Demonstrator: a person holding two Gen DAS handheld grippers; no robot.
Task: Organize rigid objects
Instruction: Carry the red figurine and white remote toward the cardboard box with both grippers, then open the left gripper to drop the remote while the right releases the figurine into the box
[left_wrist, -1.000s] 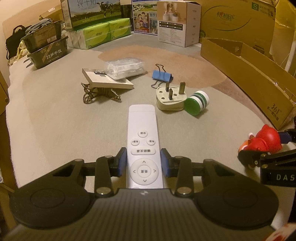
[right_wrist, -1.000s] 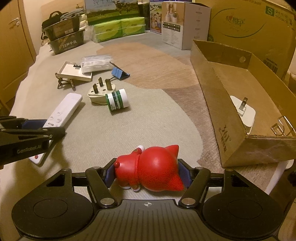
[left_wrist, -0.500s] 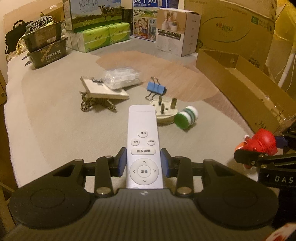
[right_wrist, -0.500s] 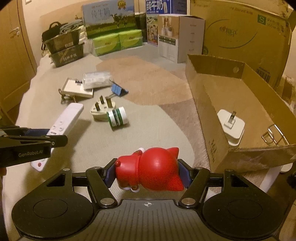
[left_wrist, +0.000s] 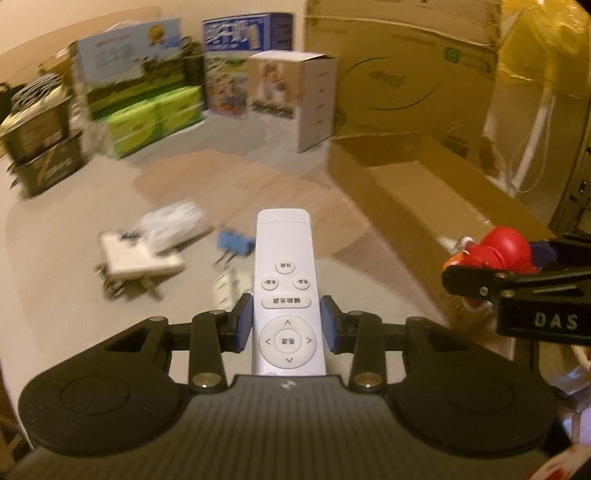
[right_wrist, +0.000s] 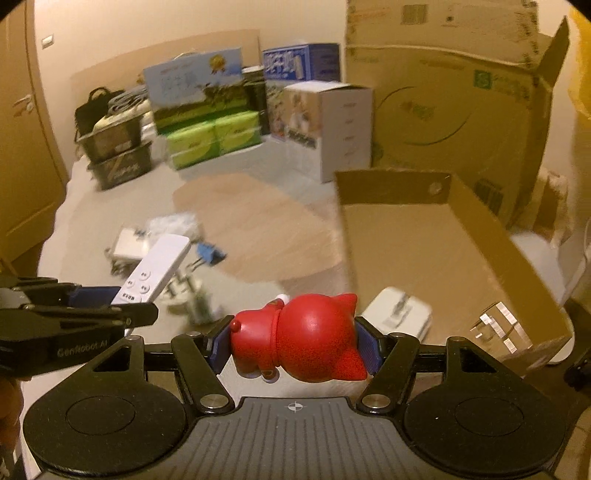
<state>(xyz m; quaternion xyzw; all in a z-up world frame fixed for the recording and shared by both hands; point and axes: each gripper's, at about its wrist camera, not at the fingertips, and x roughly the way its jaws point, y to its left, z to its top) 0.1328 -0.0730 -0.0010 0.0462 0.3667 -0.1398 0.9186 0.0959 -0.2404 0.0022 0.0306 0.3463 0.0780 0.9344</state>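
Surface: pale grey-and-tan carpet (right_wrist: 258, 225), with open floor between the loose items on the left and the tray on the right.
Back edge: stacked dark crates (right_wrist: 114, 155), green packs (right_wrist: 214, 138), printed cartons and a white box (right_wrist: 332, 125) line the far wall; a big cardboard box (right_wrist: 454, 122) closes the right corner.
Left gripper (left_wrist: 286, 325): closed narrowly on the white remote (left_wrist: 284, 280), blue pads pressing on both long edges; the remote points forward, lifted off the carpet.
Floor clutter: flat white box (left_wrist: 136, 258), clear plastic bag (left_wrist: 173, 221), blue binder clip (left_wrist: 234, 242); all smeared, details unreadable. A plug shape lies partly hidden behind the remote.
Right gripper (right_wrist: 295, 347): holds the red cat figurine (right_wrist: 306, 339) sideways at a middling width.
Cardboard tray (right_wrist: 517, 258): open-topped, just ahead and right of the figurine; its near wall stands between figurine and tray floor.
Inside tray: white charger (right_wrist: 399, 314) and a metal clip (right_wrist: 498, 325), blurred.
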